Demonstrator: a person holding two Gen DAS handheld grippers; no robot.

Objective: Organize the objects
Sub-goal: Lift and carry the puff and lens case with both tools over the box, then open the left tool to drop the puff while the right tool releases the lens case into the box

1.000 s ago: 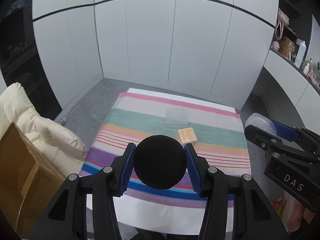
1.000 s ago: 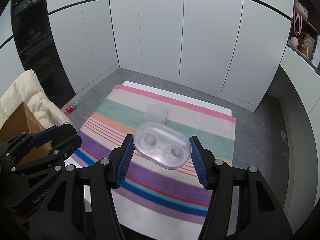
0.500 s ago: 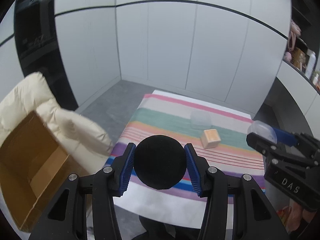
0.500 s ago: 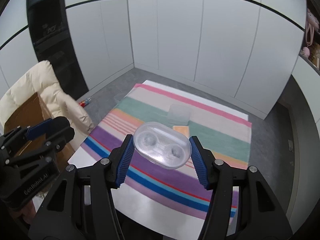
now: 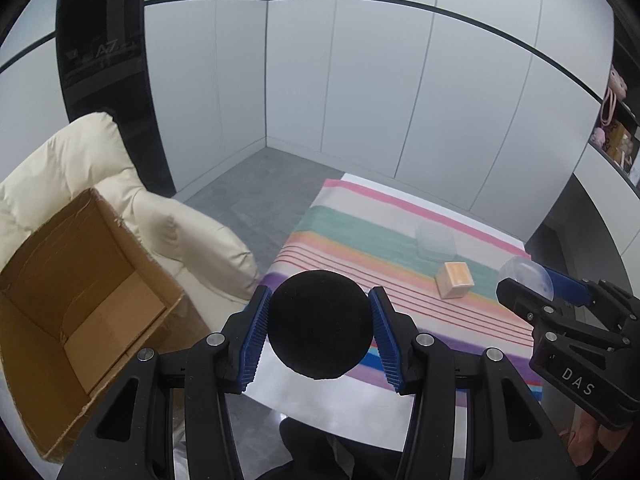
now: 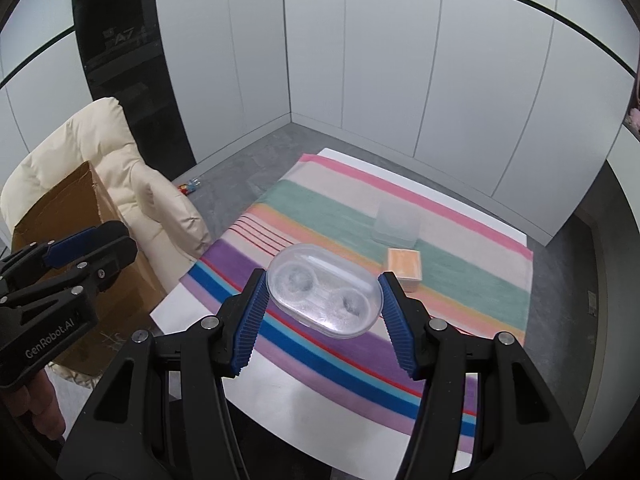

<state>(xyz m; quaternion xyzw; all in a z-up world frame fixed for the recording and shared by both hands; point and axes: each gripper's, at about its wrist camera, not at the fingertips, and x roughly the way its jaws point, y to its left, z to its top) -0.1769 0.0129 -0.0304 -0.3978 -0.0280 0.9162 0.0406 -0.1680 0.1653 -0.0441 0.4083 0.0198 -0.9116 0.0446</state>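
Striped tablecloth below; left gripper pinches black ball, right gripper clamps clear case.

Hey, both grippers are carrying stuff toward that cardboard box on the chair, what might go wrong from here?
The black ball is pinched only at its sides by the left gripper; being round, it might roll out. The clear oval case looks smooth, so it may slip from the right gripper. The cardboard box sits tilted on the cream chair and might shift.

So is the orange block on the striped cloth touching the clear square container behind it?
Apart. The left wrist view shows a strip of striped cloth between the orange block and the clear square container.
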